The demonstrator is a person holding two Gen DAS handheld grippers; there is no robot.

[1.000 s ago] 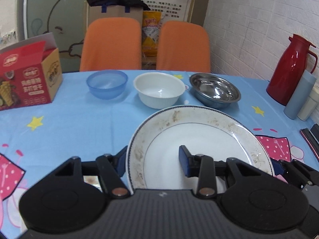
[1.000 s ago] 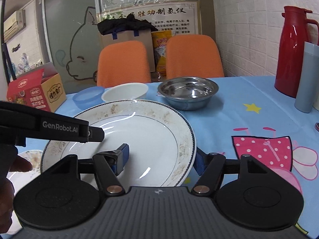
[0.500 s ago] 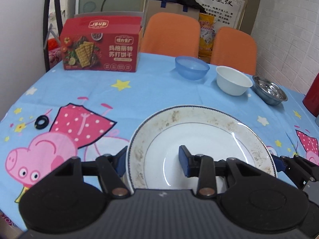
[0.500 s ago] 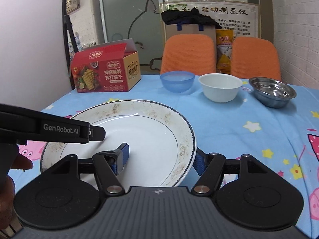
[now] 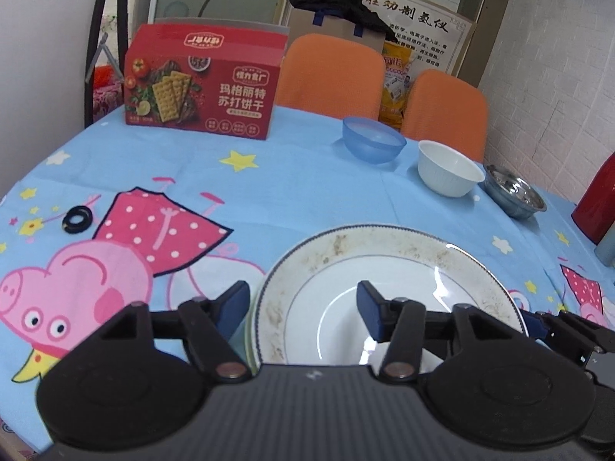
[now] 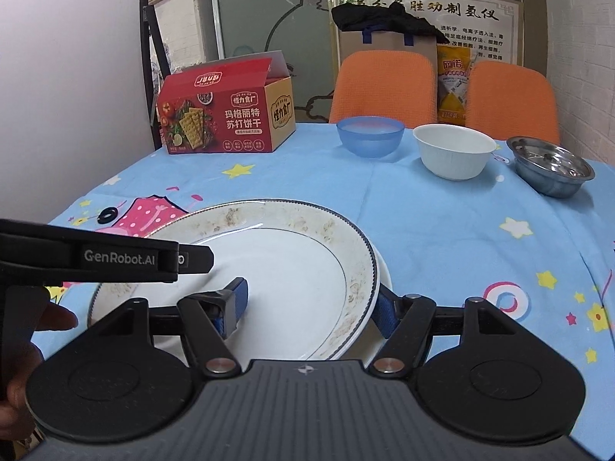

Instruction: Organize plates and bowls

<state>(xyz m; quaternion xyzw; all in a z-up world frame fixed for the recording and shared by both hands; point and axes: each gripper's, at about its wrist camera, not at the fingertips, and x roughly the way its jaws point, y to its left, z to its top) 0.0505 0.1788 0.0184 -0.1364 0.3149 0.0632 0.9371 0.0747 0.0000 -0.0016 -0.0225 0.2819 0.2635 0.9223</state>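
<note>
1. Surface: a round table under a blue cartoon tablecloth (image 5: 307, 176) printed with stars and a pink pig figure. Room: a white brick wall to the right, a plain wall to the left, a glass panel with a cartoon outline and a poster in Chinese characters behind.
2. Task item: a white plate with a speckled, dark-lined rim (image 5: 388, 265) lies at the near edge of the table. A second white rim shows just beneath it on the right wrist view (image 6: 384, 269), so it rests on another plate.
3. Left gripper (image 5: 303, 307): its jaws have just been opening. They straddle the plate's left rim, with a visible gap on the outer side; nothing is clamped.
4. Right gripper (image 6: 311, 303): the jaws straddle the plate's right rim, both pads close against it. Whether they press on it cannot be told.
5. Far side, in a row and apart: blue plastic bowl (image 5: 374, 140), white bowl (image 5: 447, 173), steel bowl (image 5: 513, 196).
6. Other items: a red cracker box (image 5: 203, 84) at the far left with its flap up; a small black ring (image 5: 78, 219) on the cloth; a red thermos (image 5: 597, 203) at the right edge.
7. Behind the table: two orange chairs (image 6: 384, 84), a brown bag with dark cloth on top, a yellow packet.
</note>
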